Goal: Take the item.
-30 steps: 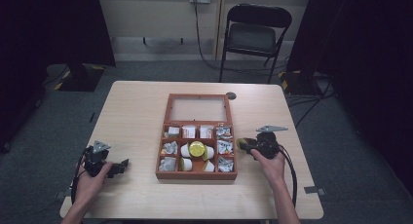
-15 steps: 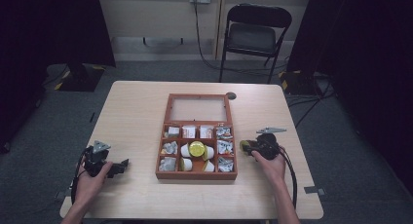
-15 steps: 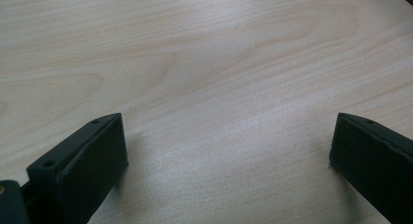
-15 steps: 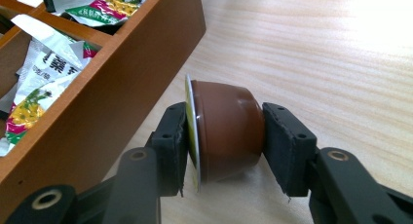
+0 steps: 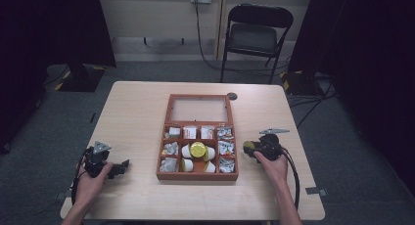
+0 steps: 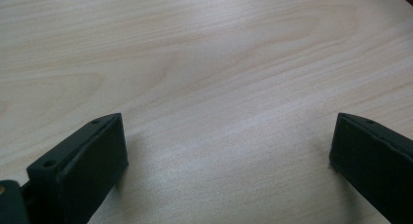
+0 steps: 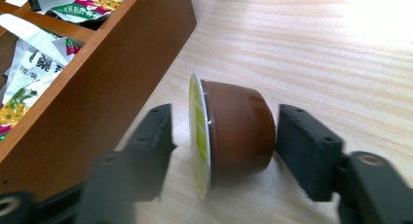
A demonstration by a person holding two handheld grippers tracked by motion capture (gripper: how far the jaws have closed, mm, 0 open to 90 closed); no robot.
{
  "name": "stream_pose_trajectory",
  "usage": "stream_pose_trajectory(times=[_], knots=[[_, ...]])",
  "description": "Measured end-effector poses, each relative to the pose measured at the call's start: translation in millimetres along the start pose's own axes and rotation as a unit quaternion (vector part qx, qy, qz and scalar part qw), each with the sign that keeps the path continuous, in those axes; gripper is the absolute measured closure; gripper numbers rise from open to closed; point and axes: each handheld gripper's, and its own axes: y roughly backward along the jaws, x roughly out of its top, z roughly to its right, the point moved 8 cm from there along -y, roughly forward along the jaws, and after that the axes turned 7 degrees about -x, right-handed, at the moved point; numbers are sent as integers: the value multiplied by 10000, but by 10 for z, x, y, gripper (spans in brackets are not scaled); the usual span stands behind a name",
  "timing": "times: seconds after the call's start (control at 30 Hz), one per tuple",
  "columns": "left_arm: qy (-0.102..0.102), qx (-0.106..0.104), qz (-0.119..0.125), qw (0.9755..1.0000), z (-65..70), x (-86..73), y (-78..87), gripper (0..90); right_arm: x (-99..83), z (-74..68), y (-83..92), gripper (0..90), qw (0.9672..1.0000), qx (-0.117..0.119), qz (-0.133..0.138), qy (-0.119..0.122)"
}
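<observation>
A brown coffee capsule [image 7: 234, 131] with a yellow-green foil lid lies on its side on the table, just right of the wooden box [image 7: 97, 83]. My right gripper [image 7: 226, 124] straddles it. Its jaws have just been opening: the left pad stands off the lid, while the right pad is at the capsule's base. In the high view the capsule [image 5: 248, 146] shows at the tips of the right gripper [image 5: 251, 149]. My left gripper [image 5: 120, 166] rests low on the table at the front left, open, with bare wood between its jaws [image 6: 226, 136].
The wooden box [image 5: 198, 175] sits mid-table with its glass lid laid back. Its compartments hold tea sachets [image 5: 225, 147] and several white capsules [image 5: 197, 149]. A folding chair [image 5: 257, 34] stands beyond the far edge. A round grommet [image 5: 232, 96] sits behind the box.
The right hand has shifted only slightly beside the box, with the capsule still at its tips. The left hand has stayed put.
</observation>
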Motion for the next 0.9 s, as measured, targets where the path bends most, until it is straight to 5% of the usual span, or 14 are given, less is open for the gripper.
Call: stream_pose_trajectory(times=[0.3,0.9], knots=[[-3,1,-3,10000,-1,0,0,0,59,27,83,236,9997,41,160,-175],[-1,-1,-1,10000,0,0,0,0,20,65,469,156,9983,5,450,-369]])
